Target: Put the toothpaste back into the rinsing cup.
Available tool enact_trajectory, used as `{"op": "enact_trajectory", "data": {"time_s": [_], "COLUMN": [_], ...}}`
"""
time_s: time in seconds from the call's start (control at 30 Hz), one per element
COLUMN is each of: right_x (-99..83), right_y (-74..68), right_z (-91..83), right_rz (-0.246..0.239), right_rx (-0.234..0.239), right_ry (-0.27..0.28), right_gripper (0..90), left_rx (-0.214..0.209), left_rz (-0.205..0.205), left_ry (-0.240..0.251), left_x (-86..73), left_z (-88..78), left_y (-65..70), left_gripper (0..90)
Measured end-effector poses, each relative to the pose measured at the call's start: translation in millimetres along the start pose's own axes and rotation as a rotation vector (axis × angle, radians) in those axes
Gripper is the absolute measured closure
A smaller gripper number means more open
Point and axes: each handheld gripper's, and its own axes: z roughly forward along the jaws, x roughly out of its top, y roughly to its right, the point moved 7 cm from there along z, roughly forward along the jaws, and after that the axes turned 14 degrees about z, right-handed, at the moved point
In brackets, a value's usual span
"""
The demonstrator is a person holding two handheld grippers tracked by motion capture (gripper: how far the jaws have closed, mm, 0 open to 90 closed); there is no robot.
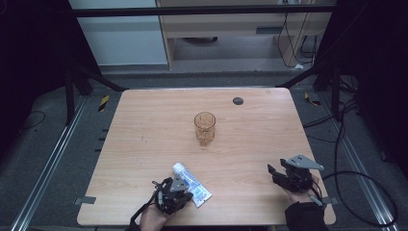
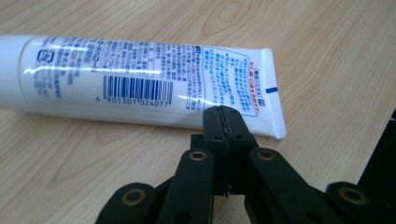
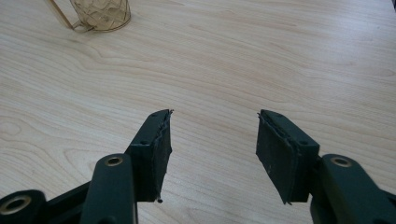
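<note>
A white toothpaste tube (image 1: 192, 184) with blue print lies flat near the table's front edge, cap end toward the cup. In the left gripper view the tube (image 2: 140, 79) shows its barcode and its crimped end at the right. My left gripper (image 1: 185, 195) sits at that crimped end, and its jaws (image 2: 225, 112) are pressed together with nothing between them, the tips right at the tube's near edge. My right gripper (image 1: 273, 173) hovers low at the front right, apart from the tube. Its jaws (image 3: 214, 114) stand open over bare wood.
An amber patterned glass cup (image 1: 204, 127) stands upright mid-table; its base (image 3: 100, 14) is at the top left of the right gripper view. A dark round grommet (image 1: 237, 100) sits near the wooden table's (image 1: 144, 120) far edge. Cables lie on the floor at the right.
</note>
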Motion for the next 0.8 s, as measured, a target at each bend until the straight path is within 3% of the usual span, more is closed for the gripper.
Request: {"op": "enact_trajectory", "data": {"time_s": [0.57, 0.73, 0.8], "right_x": [0.1, 0.0, 0.2], "right_y": [1.8, 1.5, 1.5], "right_z": [0.4, 0.7, 0.4], "right_rz": [0.002, -0.003, 0.000], "right_rx": [-0.002, 0.000, 0.000], "right_ry": [0.000, -0.001, 0.000], "right_gripper": [44.8, 44.8, 44.8], "left_rx": [0.015, 0.022, 0.039], "left_rz": [0.025, 0.028, 0.021], "left_ry": [0.038, 0.048, 0.066], "left_x": [22.0, 24.7, 28.9], "left_z": [17.9, 14.6, 5.1], "left_y": [-0.7, -2.5, -9.7], "left_gripper": [89.1, 89.1, 89.0]}}
